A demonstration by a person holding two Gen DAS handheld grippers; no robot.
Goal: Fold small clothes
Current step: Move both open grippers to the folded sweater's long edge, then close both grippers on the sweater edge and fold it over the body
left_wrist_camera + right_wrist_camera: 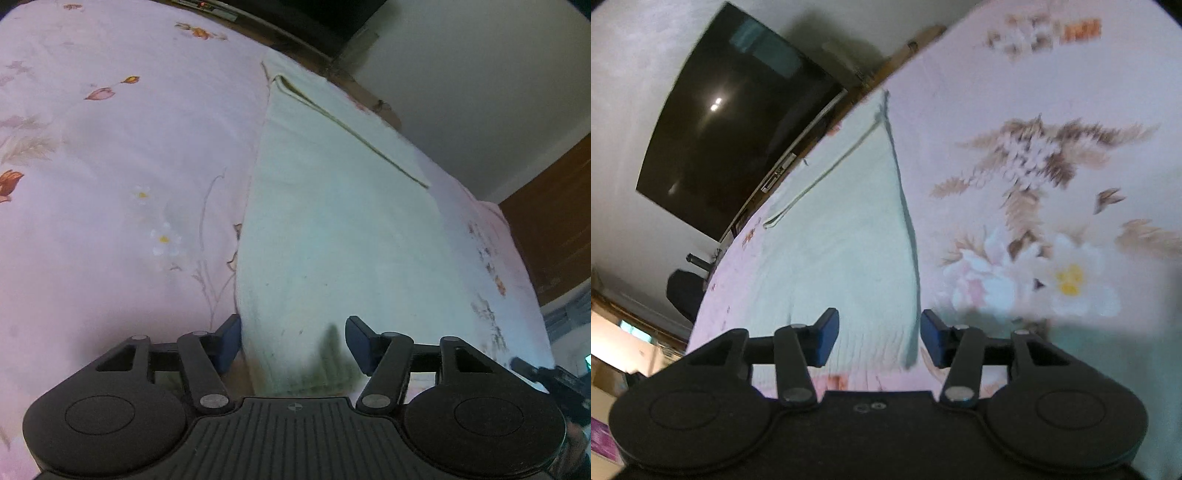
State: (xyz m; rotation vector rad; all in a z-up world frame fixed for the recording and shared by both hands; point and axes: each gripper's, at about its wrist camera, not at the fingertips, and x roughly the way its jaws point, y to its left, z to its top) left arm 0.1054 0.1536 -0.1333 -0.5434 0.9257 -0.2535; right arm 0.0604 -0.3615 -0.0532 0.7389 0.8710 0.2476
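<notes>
A pale mint-green cloth lies flat on a pink floral bedsheet, with an olive stripe near its far end. My left gripper is open, its blue pads either side of the cloth's near left corner, close above it. In the right wrist view the same cloth stretches away from me. My right gripper is open over the cloth's near right corner, with the cloth's right edge running between the pads.
The bedsheet covers the bed around the cloth. A dark TV screen hangs on the wall past the bed's far edge. A wooden door stands at the right. The other gripper's tip shows at the lower right.
</notes>
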